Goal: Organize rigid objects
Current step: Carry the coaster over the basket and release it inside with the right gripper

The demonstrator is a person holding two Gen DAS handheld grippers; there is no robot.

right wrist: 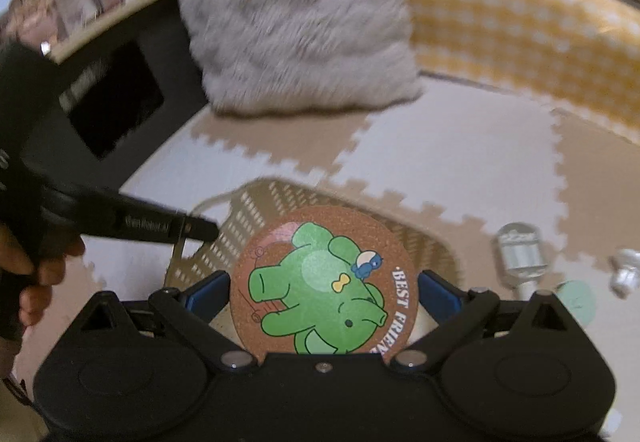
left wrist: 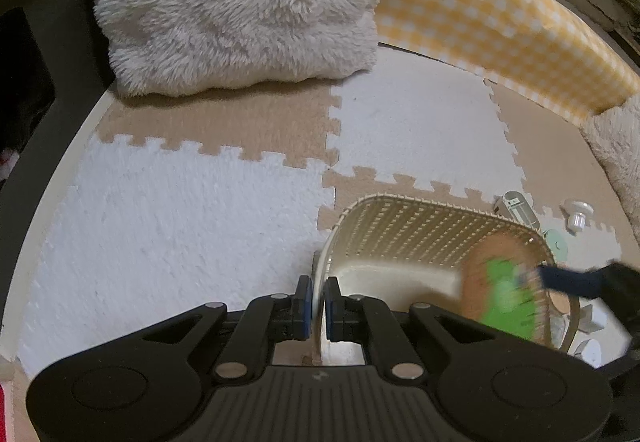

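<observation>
My left gripper [left wrist: 318, 294] is shut on the near rim of a cream woven basket [left wrist: 420, 238], which stands on the foam mat. A round cork coaster [right wrist: 324, 290] printed with a green cartoon animal sits between the blue pads of my right gripper [right wrist: 324, 282], which is shut on its edges. The coaster hangs over the basket's [right wrist: 248, 218] opening. In the left wrist view the coaster [left wrist: 504, 294] is blurred at the basket's right side, with a right finger [left wrist: 568, 280] reaching in from the right. In the right wrist view the left gripper [right wrist: 192, 230] and a hand [right wrist: 36, 270] show at left.
A small clear container [left wrist: 516, 208], a white knob-like piece [left wrist: 578, 216] and a mint round item [left wrist: 558, 242] lie on the mat right of the basket. A fluffy cushion [left wrist: 240, 2] and a yellow checked border [left wrist: 500, 22] stand at the back. Dark furniture [right wrist: 108, 110] is at left.
</observation>
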